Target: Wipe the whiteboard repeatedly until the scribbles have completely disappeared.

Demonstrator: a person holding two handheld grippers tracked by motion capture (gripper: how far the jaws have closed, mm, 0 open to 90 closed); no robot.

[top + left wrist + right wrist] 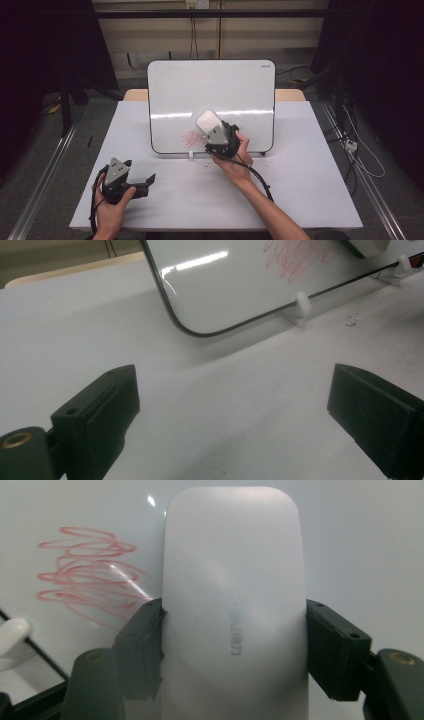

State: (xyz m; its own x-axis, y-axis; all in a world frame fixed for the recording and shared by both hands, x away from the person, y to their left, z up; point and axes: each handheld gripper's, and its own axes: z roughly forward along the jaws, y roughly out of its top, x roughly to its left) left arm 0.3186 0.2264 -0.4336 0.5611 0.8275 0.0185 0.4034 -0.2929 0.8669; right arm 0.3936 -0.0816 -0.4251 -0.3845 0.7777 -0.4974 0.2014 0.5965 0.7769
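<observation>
Right now the right tongs (214, 131) clench a white eraser (234, 605) at centre frame, beside the red scribble (191, 137) on the whiteboard (210, 85). Left tongs (137, 181) rest released, lower left. Pressing hard could tip the propped board.

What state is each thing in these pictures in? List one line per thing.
Whiteboard: propped upright on white feet, tilted back.
Red scribble: unerased, low on the board.
White eraser: clamped, beside the scribble.
Right tool: shut on the eraser.
Left tool: open, empty, above the table.
</observation>
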